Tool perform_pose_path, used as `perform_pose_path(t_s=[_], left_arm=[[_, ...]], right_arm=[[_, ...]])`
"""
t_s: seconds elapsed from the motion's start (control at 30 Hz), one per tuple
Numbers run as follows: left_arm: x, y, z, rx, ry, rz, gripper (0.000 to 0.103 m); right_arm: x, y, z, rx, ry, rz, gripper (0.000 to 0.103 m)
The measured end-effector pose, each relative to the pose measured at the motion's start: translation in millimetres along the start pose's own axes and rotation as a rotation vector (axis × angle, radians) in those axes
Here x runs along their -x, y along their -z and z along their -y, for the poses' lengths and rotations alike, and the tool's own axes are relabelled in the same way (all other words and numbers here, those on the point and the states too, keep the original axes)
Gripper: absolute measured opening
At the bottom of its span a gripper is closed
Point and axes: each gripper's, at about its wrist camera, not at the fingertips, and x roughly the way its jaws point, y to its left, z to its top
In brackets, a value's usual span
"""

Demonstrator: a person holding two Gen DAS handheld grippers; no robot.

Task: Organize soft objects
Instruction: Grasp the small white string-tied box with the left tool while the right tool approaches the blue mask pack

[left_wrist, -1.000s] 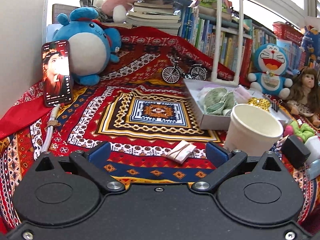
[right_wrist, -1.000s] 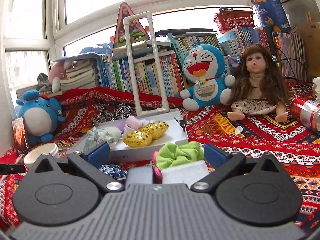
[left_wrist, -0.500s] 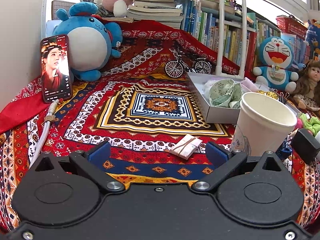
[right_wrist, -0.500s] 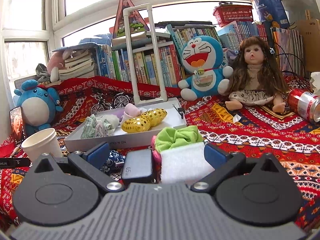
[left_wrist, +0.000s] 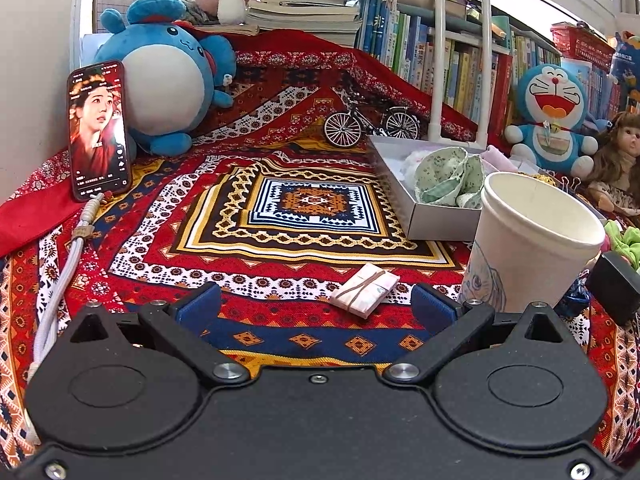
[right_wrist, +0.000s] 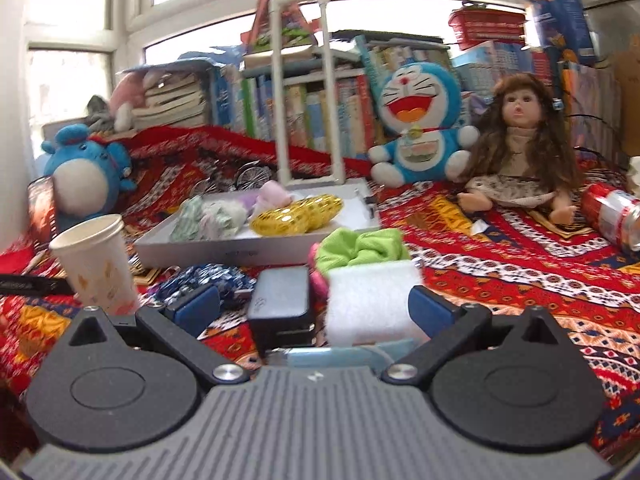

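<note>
A grey tray (right_wrist: 224,250) on the patterned cloth holds green, pink and gold soft items; it also shows in the left wrist view (left_wrist: 436,222). In front of it lie a green scrunchie (right_wrist: 360,248), a white sponge (right_wrist: 370,304), a dark box (right_wrist: 280,300) and a blue patterned cloth (right_wrist: 200,280). My right gripper (right_wrist: 314,312) is open, with the dark box and sponge between its fingers. My left gripper (left_wrist: 314,308) is open and empty above the cloth, just behind a small banded packet (left_wrist: 365,290).
A paper cup (left_wrist: 528,240) stands by the left gripper's right finger; it also shows in the right wrist view (right_wrist: 96,258). A phone (left_wrist: 98,130) leans on a blue plush (left_wrist: 160,76). A Doraemon plush (right_wrist: 420,124), a doll (right_wrist: 520,152), a can (right_wrist: 612,216), a toy bicycle (left_wrist: 372,124) and books stand behind.
Both grippers have pulled back and risen a little; more of the dark box and sponge shows in the right view. The cup looms larger in the left view. Jaws stay open.
</note>
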Motion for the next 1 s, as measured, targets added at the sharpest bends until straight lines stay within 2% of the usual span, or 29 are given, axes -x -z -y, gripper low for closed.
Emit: perform_pose_path(t_s=[0.43,0.73,1.0], left_arm=[[-13.5,-1.0,9.7,-0.008,0.014,-0.016,0.099],[-20.5,-5.8,12.5,0.006,0.035,-0.025,0.094],[-21.3,-4.7,11.8,0.002,0.031,-0.031,0.089]], right_arm=[[6.3,7.0,-15.3,0.065,-0.073,-0.024,0.103],[1.3,14.3,-17.2,0.067,-0.044,-0.068,0.095],[13.1,16.2,-18.1,0.077,0.01,-0.005,0.091]])
